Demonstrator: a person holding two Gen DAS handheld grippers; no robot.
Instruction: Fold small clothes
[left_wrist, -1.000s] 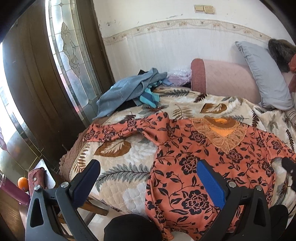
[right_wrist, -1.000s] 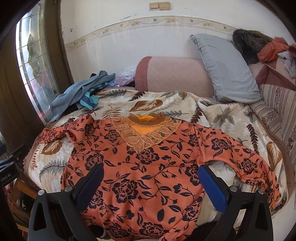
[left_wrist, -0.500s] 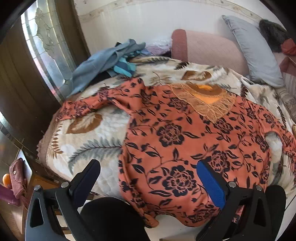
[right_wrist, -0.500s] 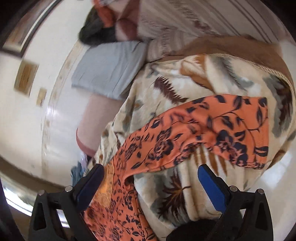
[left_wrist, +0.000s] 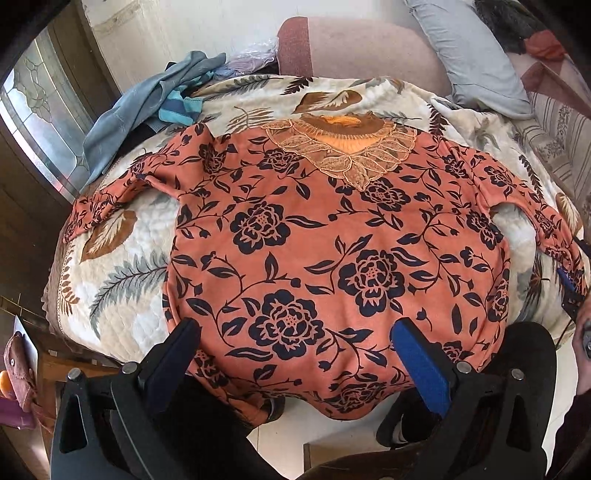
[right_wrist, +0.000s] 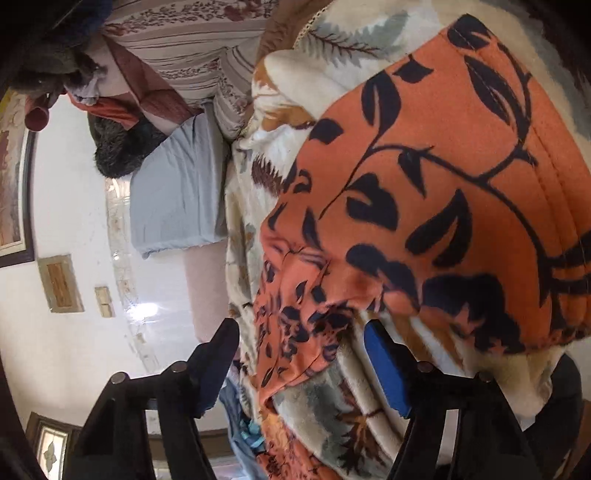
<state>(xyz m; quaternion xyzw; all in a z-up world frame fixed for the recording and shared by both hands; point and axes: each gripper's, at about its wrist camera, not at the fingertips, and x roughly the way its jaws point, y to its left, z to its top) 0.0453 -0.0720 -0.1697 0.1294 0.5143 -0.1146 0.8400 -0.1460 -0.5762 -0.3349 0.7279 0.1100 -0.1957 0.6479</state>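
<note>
The orange floral top (left_wrist: 332, 236) lay spread front-up across the leaf-patterned blanket (left_wrist: 118, 302) on the bed, its lace neckline (left_wrist: 343, 151) toward the pink bolster (left_wrist: 354, 48) and its hem hanging over the near edge of the mattress. Both sleeves were stretched out sideways — the one on the left of the left-wrist view reached toward a heap of blue clothes (left_wrist: 147, 110) by the glass door, the other ran off toward the right edge of that view. The left gripper (left_wrist: 295, 347) hovered above the hem with its fingers spread wide, nothing between them and no pad touching the cloth. The right gripper (right_wrist: 301, 343) was rolled onto its side, so its view showed the bed tipped over; it sat at the end of the right sleeve (right_wrist: 443, 192), which filled most of that view. Its jaws had just been closing, and a fold of the sleeve's fabric lay between them — the blue pad was at the cloth's edge, though I could not tell whether the pads were already pressing on it. A grey pillow (right_wrist: 177, 192) leaned against the wall beyond the sleeve.
</note>
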